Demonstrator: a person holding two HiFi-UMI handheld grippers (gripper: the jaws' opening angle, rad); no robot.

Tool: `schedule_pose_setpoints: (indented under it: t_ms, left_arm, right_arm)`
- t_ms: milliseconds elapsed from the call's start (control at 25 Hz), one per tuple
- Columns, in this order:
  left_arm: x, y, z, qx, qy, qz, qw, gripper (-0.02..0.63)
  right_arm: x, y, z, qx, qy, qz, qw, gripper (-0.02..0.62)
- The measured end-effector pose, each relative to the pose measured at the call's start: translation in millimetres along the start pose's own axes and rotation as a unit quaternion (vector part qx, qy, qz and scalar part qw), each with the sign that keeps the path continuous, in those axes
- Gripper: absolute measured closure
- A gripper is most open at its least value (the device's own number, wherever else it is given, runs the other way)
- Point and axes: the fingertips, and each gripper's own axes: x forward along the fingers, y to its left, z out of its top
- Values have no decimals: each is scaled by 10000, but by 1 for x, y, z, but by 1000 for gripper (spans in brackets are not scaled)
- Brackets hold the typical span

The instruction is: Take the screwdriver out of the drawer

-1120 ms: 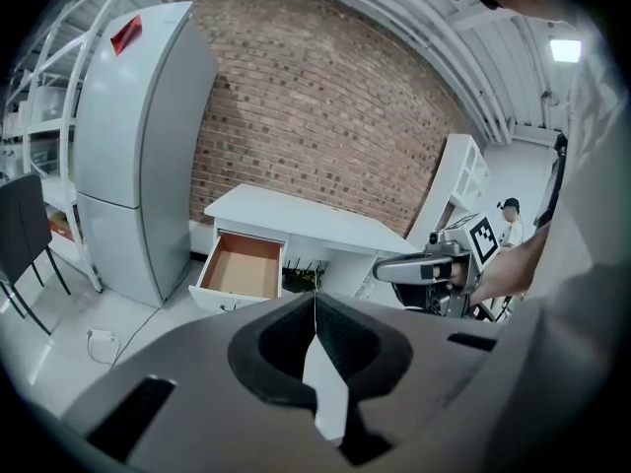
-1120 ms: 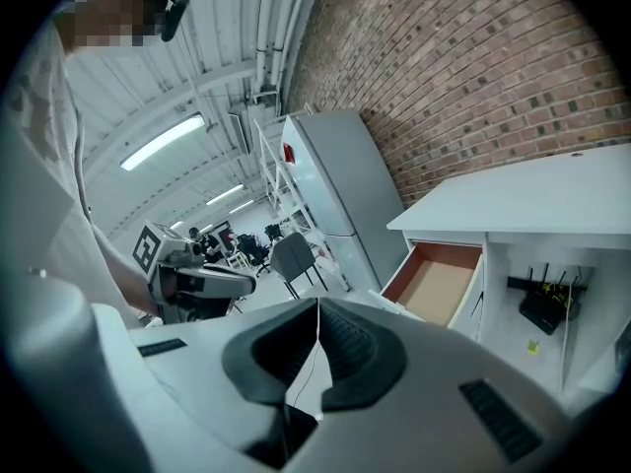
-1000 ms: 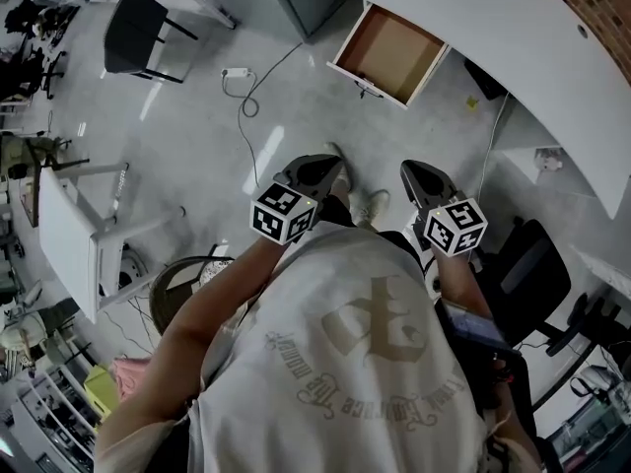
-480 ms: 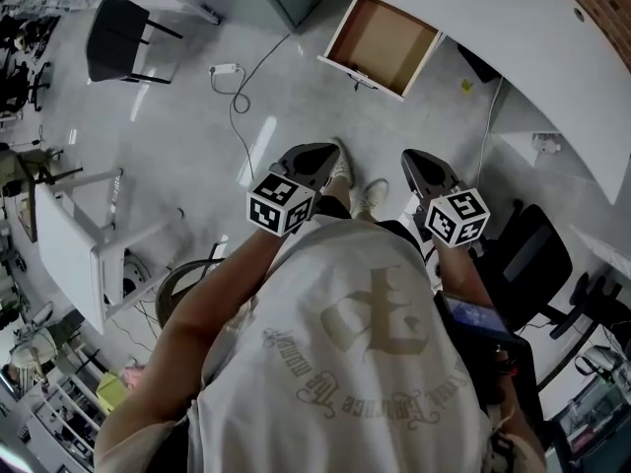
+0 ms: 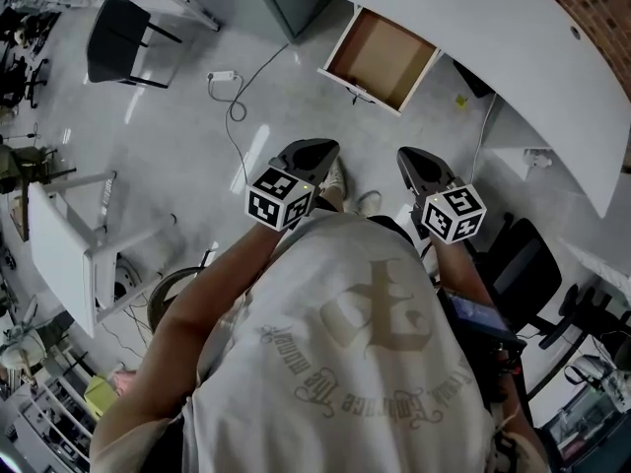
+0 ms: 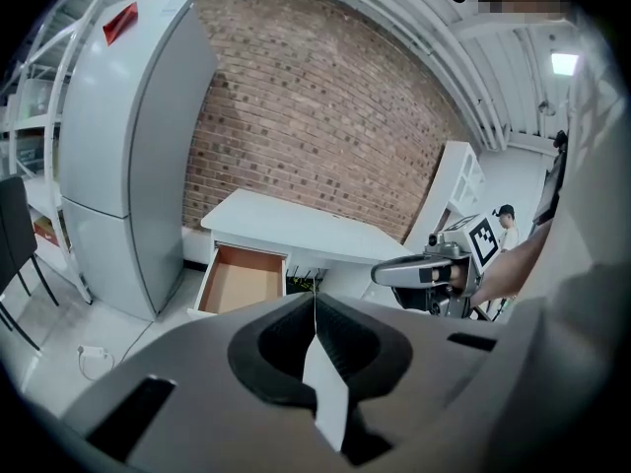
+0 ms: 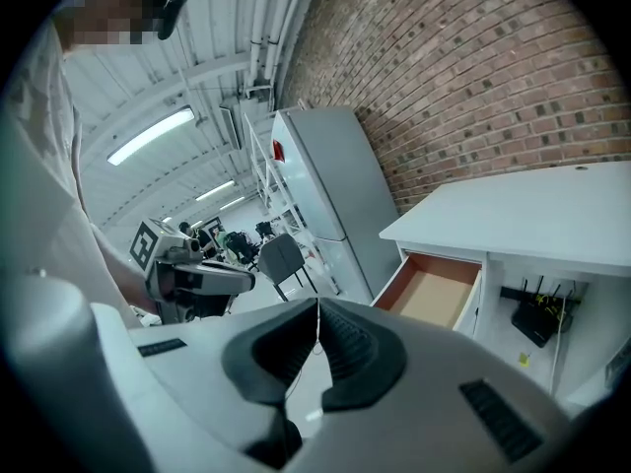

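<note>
The open drawer (image 5: 380, 59) sticks out of the white desk (image 5: 493, 47) at the top of the head view. Its brown bottom (image 6: 240, 282) looks bare, and no screwdriver shows in any view. Both grippers are held out in front of the person's chest, well short of the drawer. The left gripper (image 5: 317, 152) is shut with nothing between its jaws (image 6: 315, 304). The right gripper (image 5: 412, 161) is shut and empty too (image 7: 317, 308). Each gripper appears in the other's view: the right gripper (image 6: 424, 272), the left gripper (image 7: 197, 279). The drawer (image 7: 434, 289) lies ahead of both.
A tall grey fridge (image 6: 128, 166) stands left of the desk against the brick wall. A power strip with its cable (image 5: 222, 77) lies on the floor before the drawer. A black chair (image 5: 118, 33) stands far left, a white table (image 5: 59, 254) nearer, an office chair (image 5: 527, 254) at the right.
Both grippers have edged forward across the floor toward the desk, still side by side and shut. The person's feet have shifted beneath them.
</note>
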Motion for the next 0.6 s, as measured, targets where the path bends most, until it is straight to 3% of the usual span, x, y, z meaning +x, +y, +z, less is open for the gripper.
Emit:
schedule_pose_setpoints:
  t_ms: [600]
  left_arm:
    - [26, 56, 59, 98, -230, -122, 9996, 583]
  right_arm:
    - [44, -27, 47, -142, 45, -130, 9998, 572]
